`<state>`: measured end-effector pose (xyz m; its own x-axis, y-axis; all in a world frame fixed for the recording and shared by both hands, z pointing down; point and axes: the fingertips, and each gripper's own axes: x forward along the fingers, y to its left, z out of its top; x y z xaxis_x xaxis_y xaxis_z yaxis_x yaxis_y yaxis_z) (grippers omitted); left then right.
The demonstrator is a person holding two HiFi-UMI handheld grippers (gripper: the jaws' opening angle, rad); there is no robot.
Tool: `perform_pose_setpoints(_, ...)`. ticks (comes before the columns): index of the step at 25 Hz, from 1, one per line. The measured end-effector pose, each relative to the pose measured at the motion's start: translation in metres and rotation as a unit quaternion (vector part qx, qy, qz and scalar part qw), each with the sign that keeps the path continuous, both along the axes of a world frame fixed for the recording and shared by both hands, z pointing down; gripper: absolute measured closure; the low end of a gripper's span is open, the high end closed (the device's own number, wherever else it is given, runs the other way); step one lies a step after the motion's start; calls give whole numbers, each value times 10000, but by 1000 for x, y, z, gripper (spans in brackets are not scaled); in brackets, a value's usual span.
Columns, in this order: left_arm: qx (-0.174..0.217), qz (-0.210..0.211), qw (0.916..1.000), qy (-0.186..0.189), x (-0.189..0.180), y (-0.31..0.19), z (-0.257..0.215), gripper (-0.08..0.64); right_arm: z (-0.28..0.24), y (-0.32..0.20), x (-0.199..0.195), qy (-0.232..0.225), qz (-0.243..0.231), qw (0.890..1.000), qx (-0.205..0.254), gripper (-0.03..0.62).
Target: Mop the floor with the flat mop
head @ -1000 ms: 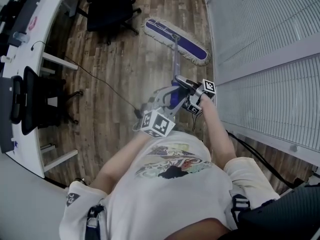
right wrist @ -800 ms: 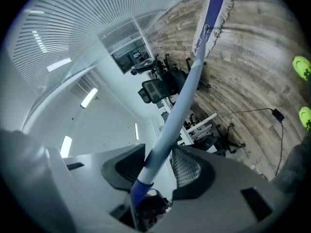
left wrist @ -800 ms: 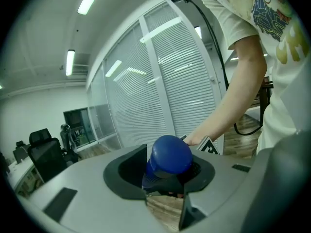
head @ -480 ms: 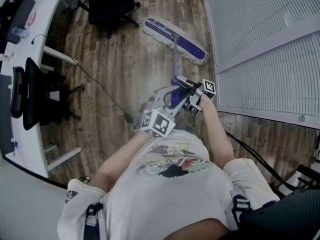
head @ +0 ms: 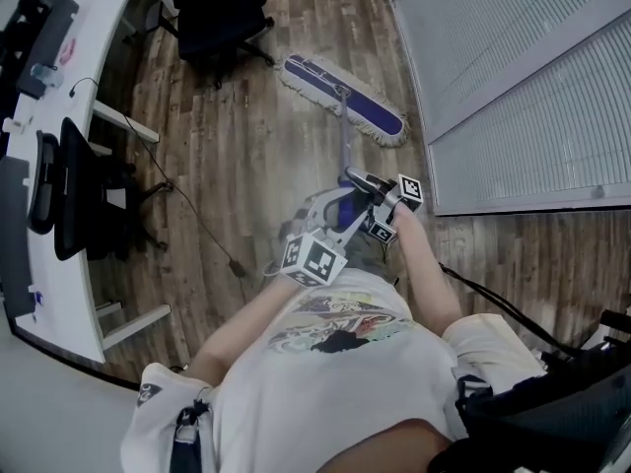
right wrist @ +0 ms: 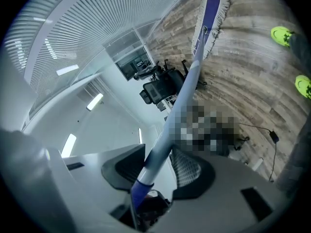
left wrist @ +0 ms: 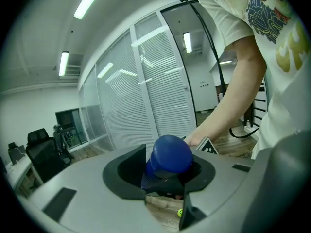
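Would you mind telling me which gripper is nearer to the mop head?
Right. The right gripper clamps the shaft lower down, closer to the mop head; the left gripper holds the handle's blue top end, farther back.
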<state>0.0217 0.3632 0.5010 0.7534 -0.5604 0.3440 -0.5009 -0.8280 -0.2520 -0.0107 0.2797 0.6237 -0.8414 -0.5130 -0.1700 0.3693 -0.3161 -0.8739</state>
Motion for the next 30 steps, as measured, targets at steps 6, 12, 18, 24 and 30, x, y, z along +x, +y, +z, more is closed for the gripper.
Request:
perform_pose_setpoints(6,-48,-2,10000,-22,1,4,-8,420,-8,8,0,2,-89,9999,-69,432)
perform_pose_setpoints(12,33,62,10000,26,5,-10,-5,420,-4,-8,3,107,-139,9998,-50,431)
perform_pose_setpoints(18,128,66,9990,425,24,-58,-31,422,-25,-50,17,-211,-349,9990,165,417)
perform_pose_setpoints(24,240,219,9990,309,49,-103,-31,422,-26,-96,39,-262,-342,9990,66,416)
perform_pose_setpoints(30,150,194,9995,209,71,-152,-13,422,-9,-147,61,-130,-209,9996,-103,420)
